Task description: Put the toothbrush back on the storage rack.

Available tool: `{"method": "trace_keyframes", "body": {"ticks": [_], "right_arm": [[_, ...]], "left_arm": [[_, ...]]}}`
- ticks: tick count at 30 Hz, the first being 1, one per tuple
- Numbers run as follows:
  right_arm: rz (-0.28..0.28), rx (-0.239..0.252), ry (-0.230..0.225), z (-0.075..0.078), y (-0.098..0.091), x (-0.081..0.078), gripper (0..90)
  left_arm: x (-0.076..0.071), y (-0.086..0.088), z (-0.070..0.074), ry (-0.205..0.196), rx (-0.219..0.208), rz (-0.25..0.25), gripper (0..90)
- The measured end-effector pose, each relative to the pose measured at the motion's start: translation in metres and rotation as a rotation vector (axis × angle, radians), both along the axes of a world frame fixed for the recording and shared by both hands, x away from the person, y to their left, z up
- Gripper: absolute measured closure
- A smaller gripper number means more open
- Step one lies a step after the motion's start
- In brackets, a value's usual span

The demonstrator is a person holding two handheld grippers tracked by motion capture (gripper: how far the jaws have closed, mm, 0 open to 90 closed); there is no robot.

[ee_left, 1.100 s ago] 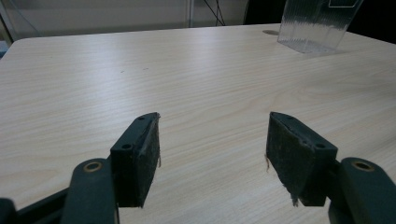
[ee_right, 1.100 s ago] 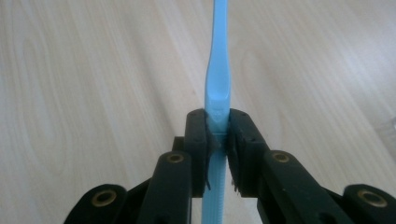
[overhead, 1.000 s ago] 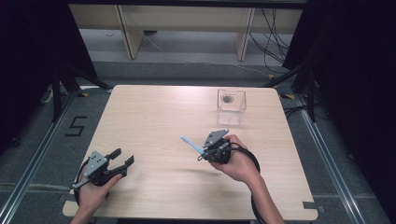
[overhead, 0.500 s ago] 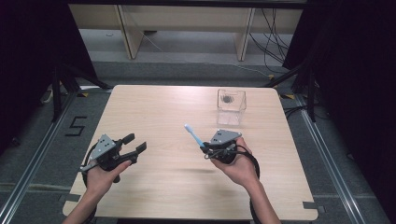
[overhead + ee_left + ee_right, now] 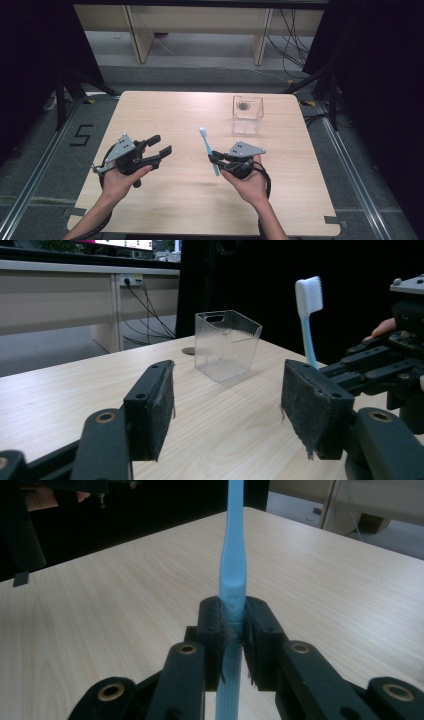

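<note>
Two claws hover near the clear box (image 5: 247,112): the right claw (image 5: 216,159) clamps a blue toothbrush (image 5: 207,149), the left claw (image 5: 161,145) gapes wide, empty

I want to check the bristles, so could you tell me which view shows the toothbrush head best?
The left gripper view: the toothbrush stands upright there, its white bristles in profile. The high view shows it small, slanting up from the right tongs. The right gripper view shows the clamped handle, head cropped.

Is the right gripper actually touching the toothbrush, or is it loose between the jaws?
Touching. In the right gripper view the right gripper has both pads pressed against the handle of the blue toothbrush, no gap on either side.
</note>
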State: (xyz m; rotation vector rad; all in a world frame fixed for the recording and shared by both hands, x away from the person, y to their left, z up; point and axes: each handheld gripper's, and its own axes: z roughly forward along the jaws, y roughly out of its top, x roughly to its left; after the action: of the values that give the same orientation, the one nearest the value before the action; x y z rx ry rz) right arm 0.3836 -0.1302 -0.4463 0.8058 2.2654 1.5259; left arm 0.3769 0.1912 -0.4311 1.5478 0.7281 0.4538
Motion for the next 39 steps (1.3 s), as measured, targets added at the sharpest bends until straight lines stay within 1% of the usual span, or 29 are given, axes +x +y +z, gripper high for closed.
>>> {"method": "trace_keyframes", "body": {"ticks": [1, 2, 4, 5, 6, 8, 11, 12, 13, 14, 15, 17, 19, 20, 22, 23, 26, 27, 28, 29, 31, 32, 33, 34, 35, 36, 37, 38, 39], "right_arm": [[0.0, 0.0, 0.0, 0.0, 0.0, 0.0, 79.0], [-0.011, -0.005, -0.005, 0.002, 0.001, -0.001, 79.0], [-0.026, 0.011, -0.002, 0.003, 0.003, -0.003, 79.0], [-0.02, 0.028, -0.008, 0.003, 0.004, -0.002, 79.0], [-0.031, 0.022, -0.017, 0.004, 0.004, -0.002, 79.1], [-0.026, 0.037, -0.039, 0.004, 0.006, -0.002, 79.0], [-0.042, 0.039, -0.031, 0.005, 0.008, -0.003, 79.1], [-0.036, 0.054, -0.053, 0.004, 0.01, -0.001, 79.0], [-0.059, 0.057, -0.059, 0.004, 0.011, -0.002, 79.1], [-0.058, 0.066, -0.027, 0.003, 0.012, -0.004, 79.1], [-0.058, 0.062, -0.028, 0.003, 0.013, -0.003, 79.1], [-0.074, 0.083, -0.022, 0.001, 0.016, -0.004, 79.0], [-0.091, 0.076, -0.017, 0.0, 0.017, -0.005, 79.0], [-0.082, 0.07, -0.037, -0.001, 0.018, -0.004, 79.0], [-0.087, 0.067, -0.04, -0.001, 0.021, -0.004, 79.1], [-0.088, 0.057, -0.057, 0.0, 0.021, -0.003, 79.0], [-0.085, 0.073, -0.039, -0.001, 0.025, -0.004, 79.0], [-0.096, 0.062, -0.034, 0.0, 0.025, -0.005, 79.1], [-0.093, 0.073, -0.04, -0.001, 0.026, -0.004, 79.1], [-0.093, 0.07, -0.062, -0.001, 0.026, -0.003, 79.1], [-0.096, 0.067, -0.063, -0.001, 0.026, -0.003, 79.0], [-0.115, 0.06, -0.059, 0.0, 0.027, -0.004, 79.0], [-0.113, 0.071, -0.057, 0.0, 0.027, -0.004, 79.0], [-0.117, 0.064, -0.085, 0.001, 0.028, -0.003, 79.1], [-0.124, 0.074, -0.067, 0.001, 0.029, -0.005, 79.1], [-0.118, 0.07, -0.075, 0.001, 0.029, -0.004, 79.1], [-0.126, 0.051, -0.084, 0.002, 0.028, -0.004, 79.1], [-0.13, 0.066, -0.056, 0.001, 0.03, -0.006, 79.1], [-0.128, 0.047, -0.082, 0.002, 0.029, -0.005, 79.1]], "left_arm": [[0.0, 0.0, 0.0, 0.0, 0.0, 0.0, 36.7], [0.002, -0.006, 0.001, 0.006, -0.009, -0.02, 36.5], [0.004, -0.011, 0.003, 0.014, -0.008, -0.031, 36.1], [0.004, -0.013, 0.003, 0.02, -0.005, -0.035, 36.1], [0.005, -0.015, 0.003, 0.024, -0.008, -0.04, 36.1], [0.007, -0.019, 0.004, 0.029, -0.009, -0.053, 36.3], [0.008, -0.023, 0.005, 0.04, -0.024, -0.066, 36.6], [0.01, -0.03, 0.006, 0.041, -0.019, -0.084, 37.0], [0.01, -0.03, 0.006, 0.041, -0.019, -0.084, 37.3], [0.011, -0.035, 0.007, 0.042, -0.016, -0.099, 37.7], [0.011, -0.04, 0.008, 0.043, -0.016, -0.109, 38.2], [0.012, -0.043, 0.008, 0.041, -0.011, -0.115, 39.4], [0.014, -0.05, 0.009, 0.04, -0.005, -0.131, 41.1], [0.015, -0.053, 0.009, 0.04, 0.001, -0.132, 41.9], [0.017, -0.057, 0.009, 0.041, 0.01, -0.13, 44.2], [0.018, -0.058, 0.01, 0.042, 0.005, -0.131, 45.1], [0.022, -0.061, 0.011, 0.05, -0.005, -0.129, 50.5], [0.023, -0.062, 0.011, 0.057, -0.012, -0.129, 52.2], [0.024, -0.063, 0.011, 0.063, -0.015, -0.131, 53.9], [0.025, -0.064, 0.011, 0.07, -0.021, -0.132, 55.7], [0.026, -0.065, 0.011, 0.079, -0.025, -0.137, 58.6], [0.027, -0.067, 0.011, 0.09, -0.035, -0.143, 60.4], [0.028, -0.068, 0.011, 0.092, -0.037, -0.15, 62.1], [0.028, -0.069, 0.012, 0.089, -0.036, -0.152, 63.7], [0.028, -0.069, 0.012, 0.089, -0.036, -0.152, 65.3], [0.028, -0.071, 0.012, 0.091, -0.035, -0.152, 67.0], [0.028, -0.073, 0.012, 0.092, -0.033, -0.152, 68.5], [0.028, -0.073, 0.012, 0.092, -0.031, -0.153, 69.9], [0.028, -0.074, 0.012, 0.091, -0.033, -0.153, 71.4]]}}
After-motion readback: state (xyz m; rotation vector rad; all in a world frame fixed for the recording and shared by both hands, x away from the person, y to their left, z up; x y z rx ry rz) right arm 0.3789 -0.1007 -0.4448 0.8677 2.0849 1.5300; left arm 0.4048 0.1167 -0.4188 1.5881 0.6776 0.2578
